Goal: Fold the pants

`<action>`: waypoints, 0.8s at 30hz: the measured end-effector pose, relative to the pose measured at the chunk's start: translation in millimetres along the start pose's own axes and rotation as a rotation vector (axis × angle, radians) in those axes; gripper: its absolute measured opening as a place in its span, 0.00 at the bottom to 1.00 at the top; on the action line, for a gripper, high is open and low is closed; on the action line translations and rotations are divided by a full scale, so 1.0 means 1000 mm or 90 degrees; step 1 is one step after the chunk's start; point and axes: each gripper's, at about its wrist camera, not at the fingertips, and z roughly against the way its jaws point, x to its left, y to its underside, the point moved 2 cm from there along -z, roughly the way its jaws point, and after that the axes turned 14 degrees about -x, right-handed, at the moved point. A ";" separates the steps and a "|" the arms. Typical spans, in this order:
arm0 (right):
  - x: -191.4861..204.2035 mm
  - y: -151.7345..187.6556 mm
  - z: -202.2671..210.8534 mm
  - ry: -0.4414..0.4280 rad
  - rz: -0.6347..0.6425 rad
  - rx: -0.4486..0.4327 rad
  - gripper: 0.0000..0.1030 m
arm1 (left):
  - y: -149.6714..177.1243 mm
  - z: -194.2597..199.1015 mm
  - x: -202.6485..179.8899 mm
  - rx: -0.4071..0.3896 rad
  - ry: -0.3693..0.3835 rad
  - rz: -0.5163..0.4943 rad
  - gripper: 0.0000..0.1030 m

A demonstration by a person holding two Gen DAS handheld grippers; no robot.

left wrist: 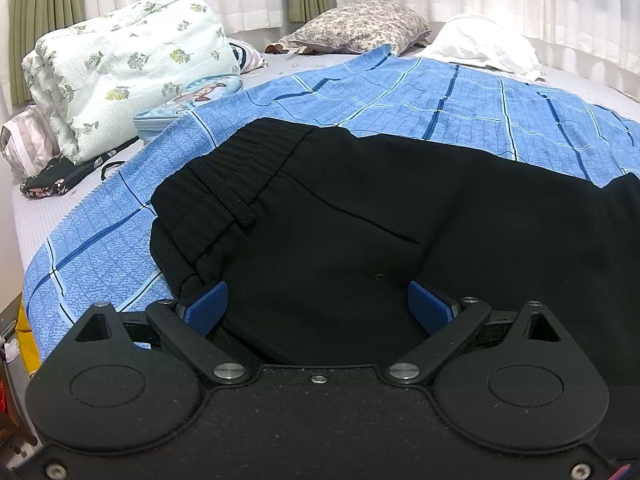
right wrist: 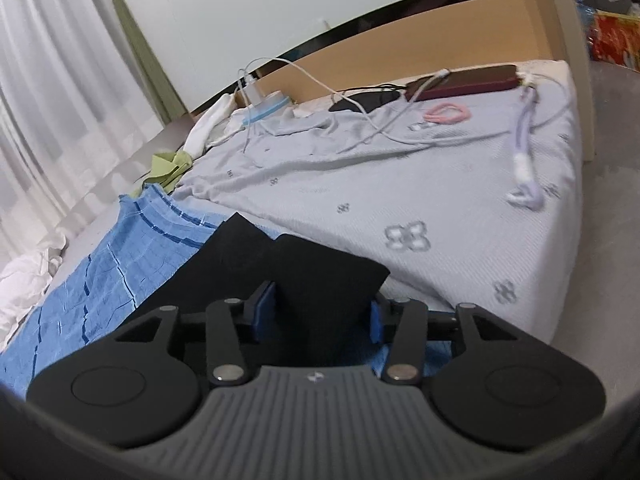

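Black pants lie on a blue checked towel on the bed, the elastic waistband toward the left. My left gripper is open, its blue pads wide apart around the near edge of the waist end; the fabric lies between them. In the right wrist view the leg ends of the pants lie over the towel. My right gripper is open, its pads on either side of the hem fabric.
A folded floral quilt, a light blue case, a patterned pillow and a white pillow lie at the far side. In the right wrist view, cables, phones and a headboard are beyond.
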 end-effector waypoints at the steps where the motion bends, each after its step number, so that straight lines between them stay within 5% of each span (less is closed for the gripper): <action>1: 0.001 0.000 -0.003 -0.004 0.008 -0.001 0.60 | 0.000 0.000 0.000 0.000 0.000 0.000 0.95; 4: 0.006 0.000 -0.004 -0.005 0.018 -0.008 0.48 | 0.000 0.000 0.000 0.000 0.000 0.000 0.95; 7: 0.020 0.005 0.004 -0.045 0.052 0.011 0.45 | 0.000 0.000 0.000 0.000 0.000 0.001 0.95; 8: 0.024 0.009 0.003 -0.039 0.075 0.013 0.53 | 0.000 0.000 -0.001 -0.001 0.000 0.000 0.95; 10: 0.028 0.012 -0.003 -0.007 0.107 0.002 0.48 | 0.000 0.000 0.000 -0.002 0.000 -0.001 0.95; 14: 0.018 0.002 -0.019 0.011 0.018 -0.001 0.43 | -0.001 0.000 0.000 -0.003 0.000 0.000 0.95; 15: 0.018 -0.001 -0.022 0.019 0.005 0.001 0.23 | -0.002 0.000 0.001 -0.004 0.000 0.000 0.95; 18: 0.027 -0.007 -0.023 0.023 0.011 0.015 0.12 | -0.003 0.001 0.001 -0.009 0.002 0.001 0.95; 21: 0.057 -0.011 -0.017 0.019 0.062 0.005 0.11 | -0.002 0.000 0.002 -0.013 0.005 0.002 0.95; 24: 0.120 -0.006 -0.007 -0.048 0.143 0.010 0.11 | 0.002 0.002 0.000 -0.018 0.006 0.002 0.95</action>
